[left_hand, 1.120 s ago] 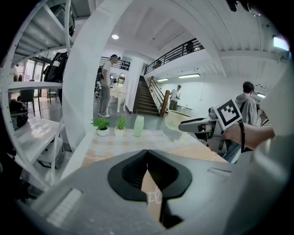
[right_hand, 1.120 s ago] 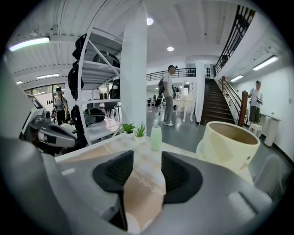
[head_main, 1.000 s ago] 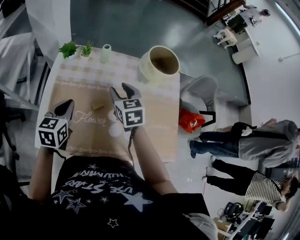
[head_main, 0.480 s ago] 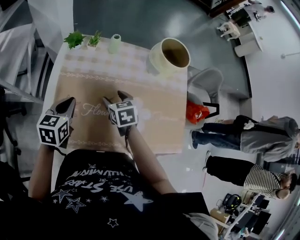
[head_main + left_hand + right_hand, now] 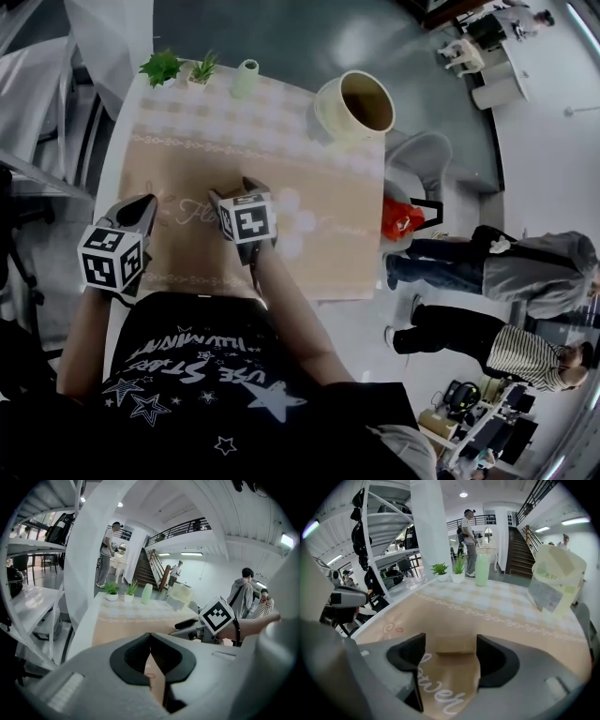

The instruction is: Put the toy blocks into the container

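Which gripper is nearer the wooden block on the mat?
Right. The right gripper has opening jaws flanking the wooden block; the left gripper sits off to its left, shut.

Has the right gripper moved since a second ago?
Yes: the right gripper went left, away from the cream container, fingers opening around the tan block.

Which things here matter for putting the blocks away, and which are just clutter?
For the job:
- wooden block
- cream container

Just lying about:
- bushy plant
- spiky plant
- green bottle
- orange bag
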